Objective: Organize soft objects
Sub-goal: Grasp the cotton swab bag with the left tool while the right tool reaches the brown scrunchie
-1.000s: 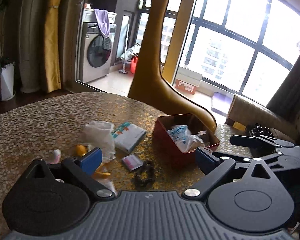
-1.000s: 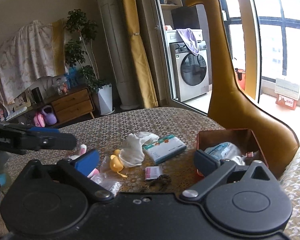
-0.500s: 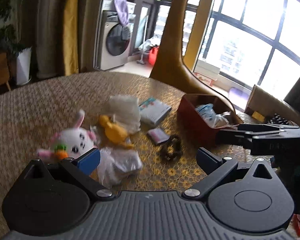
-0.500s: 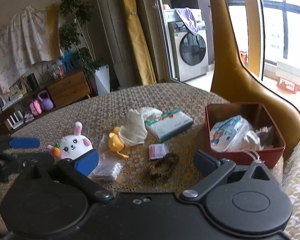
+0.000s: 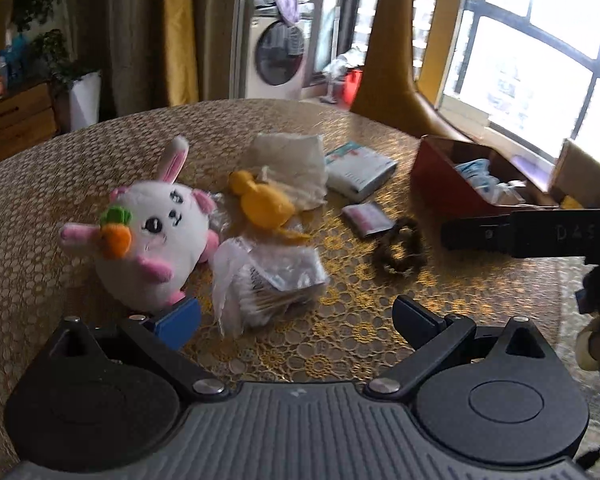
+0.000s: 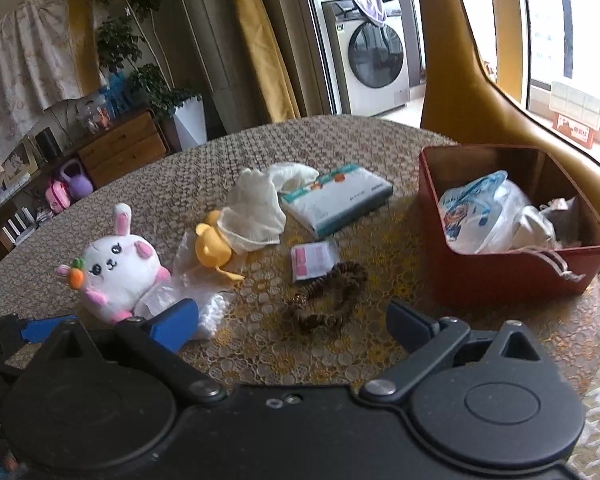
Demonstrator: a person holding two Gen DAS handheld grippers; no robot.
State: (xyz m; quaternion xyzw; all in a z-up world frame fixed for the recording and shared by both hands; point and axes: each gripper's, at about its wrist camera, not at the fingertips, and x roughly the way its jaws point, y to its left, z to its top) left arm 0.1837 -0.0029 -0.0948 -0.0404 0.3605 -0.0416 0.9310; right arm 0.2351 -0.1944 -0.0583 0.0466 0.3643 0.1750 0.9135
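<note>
A white plush rabbit [image 5: 156, 236] with a carrot lies on the table's left; it also shows in the right wrist view [image 6: 118, 266]. Beside it lie a yellow soft toy [image 5: 262, 202], a clear bag of cotton swabs [image 5: 268, 280], a white cloth [image 5: 290, 164], a tissue pack [image 5: 358, 170], a pink sachet [image 5: 366, 218] and a brown scrunchie [image 5: 400, 250]. A red box [image 6: 512, 272] on the right holds soft packets. My left gripper [image 5: 296, 324] is open and empty before the swab bag. My right gripper [image 6: 292, 322] is open and empty above the scrunchie [image 6: 326, 300].
The round table [image 5: 40, 184] has a gold patterned cloth. A tall golden giraffe figure [image 6: 480, 88] stands behind the red box. A washing machine [image 6: 374, 60], curtains and a wooden dresser [image 6: 120, 152] are in the background. The right gripper's finger [image 5: 516, 232] crosses the left view.
Both grippers have swung left and drawn closer to the table. The rabbit and swab bag came into view. Both stayed open; nothing was grasped.
</note>
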